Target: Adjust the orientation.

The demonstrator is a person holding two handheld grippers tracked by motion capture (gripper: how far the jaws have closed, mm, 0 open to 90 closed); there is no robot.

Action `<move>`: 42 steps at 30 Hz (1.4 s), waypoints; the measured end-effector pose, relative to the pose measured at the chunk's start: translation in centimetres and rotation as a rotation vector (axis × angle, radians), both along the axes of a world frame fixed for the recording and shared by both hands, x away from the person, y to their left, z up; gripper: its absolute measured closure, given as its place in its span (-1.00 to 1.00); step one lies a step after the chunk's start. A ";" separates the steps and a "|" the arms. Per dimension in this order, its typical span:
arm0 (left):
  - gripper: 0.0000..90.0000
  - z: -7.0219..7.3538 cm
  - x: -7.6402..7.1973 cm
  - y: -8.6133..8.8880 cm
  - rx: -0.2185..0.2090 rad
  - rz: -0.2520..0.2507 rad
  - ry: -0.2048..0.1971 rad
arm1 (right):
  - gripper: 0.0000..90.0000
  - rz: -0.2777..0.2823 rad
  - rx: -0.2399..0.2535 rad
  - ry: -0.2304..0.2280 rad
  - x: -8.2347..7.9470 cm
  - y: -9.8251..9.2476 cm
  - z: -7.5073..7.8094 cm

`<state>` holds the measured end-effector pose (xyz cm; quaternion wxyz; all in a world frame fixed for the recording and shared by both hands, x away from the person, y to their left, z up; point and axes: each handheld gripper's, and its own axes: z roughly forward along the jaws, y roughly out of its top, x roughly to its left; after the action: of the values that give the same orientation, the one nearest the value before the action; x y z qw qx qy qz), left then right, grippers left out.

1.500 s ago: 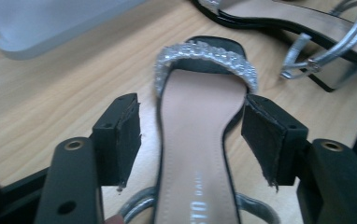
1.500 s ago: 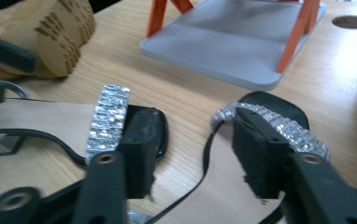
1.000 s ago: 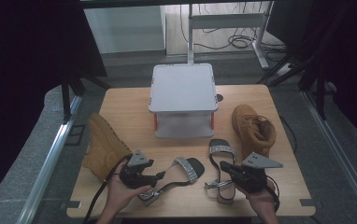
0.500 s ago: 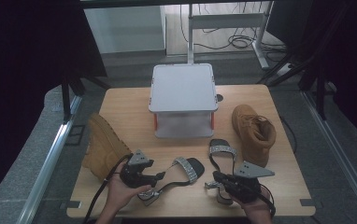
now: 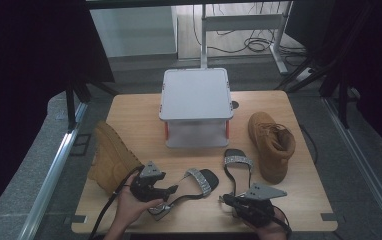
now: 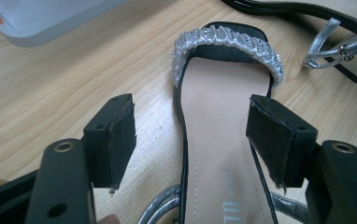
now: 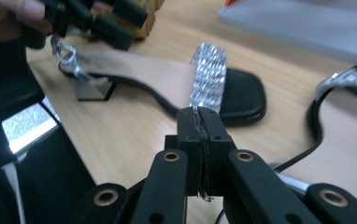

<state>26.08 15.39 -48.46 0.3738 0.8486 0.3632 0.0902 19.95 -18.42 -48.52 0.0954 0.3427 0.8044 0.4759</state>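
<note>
Underneath everything, the pale wooden counter [image 5: 134,112] carries a grey lidded box [image 5: 195,95] at the back and a tan boot [image 5: 110,157] at either side, dark curtains all around. My left gripper [image 6: 193,140] hovers wide open over the left sandal [image 6: 223,140], gripping nothing. My right gripper [image 7: 198,123] sits low beside the right sandal [image 5: 236,167], jaws pressed together, empty.

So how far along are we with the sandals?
Early. Nothing's put away: left sandal, right sandal and tan boots lie on the table; white box closed. In hand: left gripper open over the left sandal, right gripper shut beside the right one. Moving them likely remains.
</note>
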 end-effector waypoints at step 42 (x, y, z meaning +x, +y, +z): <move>-0.26 -0.2 0.0 0.0 -0.002 0.007 0.010 | 0.98 -0.035 -0.136 0.051 -1.8 0.1 -3.0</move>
<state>26.09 15.41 -48.64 0.3724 0.8474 0.3683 0.0871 18.20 -18.37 -51.51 0.1064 0.3613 0.8310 0.4094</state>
